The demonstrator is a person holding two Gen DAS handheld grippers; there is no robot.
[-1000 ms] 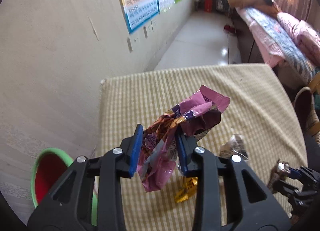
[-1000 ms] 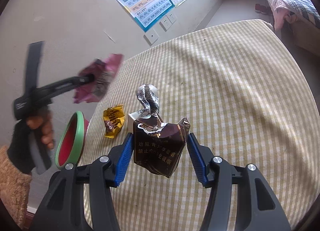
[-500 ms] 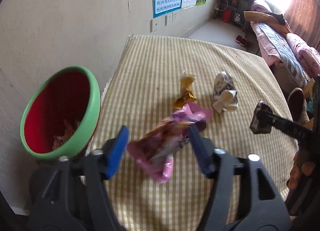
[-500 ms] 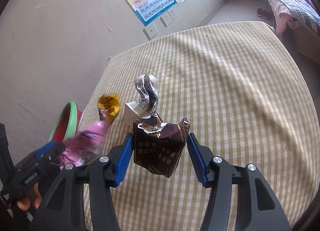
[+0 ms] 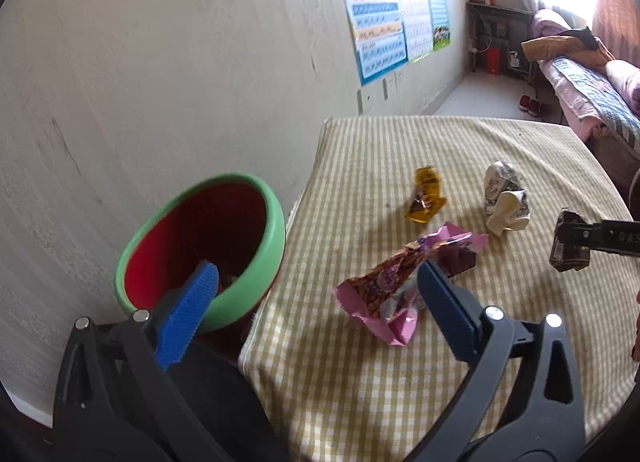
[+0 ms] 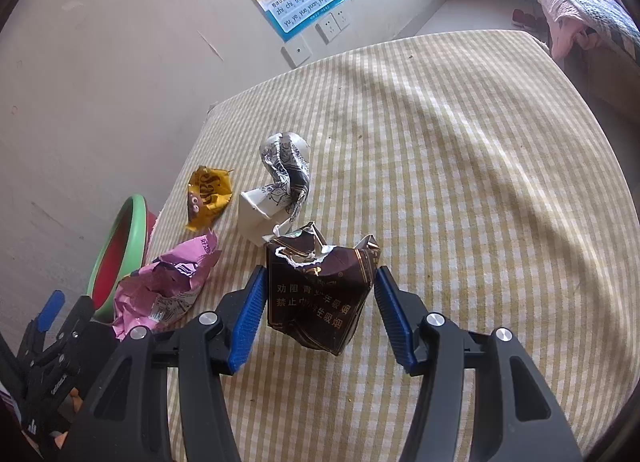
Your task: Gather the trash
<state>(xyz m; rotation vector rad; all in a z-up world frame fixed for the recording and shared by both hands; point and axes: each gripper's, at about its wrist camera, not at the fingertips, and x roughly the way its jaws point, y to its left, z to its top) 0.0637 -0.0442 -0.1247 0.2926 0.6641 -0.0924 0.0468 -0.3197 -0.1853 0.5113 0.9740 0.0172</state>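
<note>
My left gripper (image 5: 318,274) is opening wide, its jaws far apart. The crumpled pink wrapper (image 5: 384,290) sits loose between them, close to the right finger, over the table's left edge (image 6: 168,290). The green bowl with a red inside (image 5: 272,229) stands just left of the table, behind the left finger. My right gripper (image 6: 320,290) is shut on a crushed dark brown cigarette pack (image 6: 316,294), held above the cloth and also visible in the left wrist view (image 5: 568,258).
A yellow wrapper (image 5: 426,197) and a crumpled white paper cup (image 5: 504,197) lie on the checked tablecloth (image 6: 460,165) beyond the pink wrapper. The wall runs along the left, a bed (image 5: 592,93) stands far right. The bowl holds some trash.
The left gripper swung left and down towards the bowl and opened, letting go of the pink wrapper. The right gripper stayed put with its pack.
</note>
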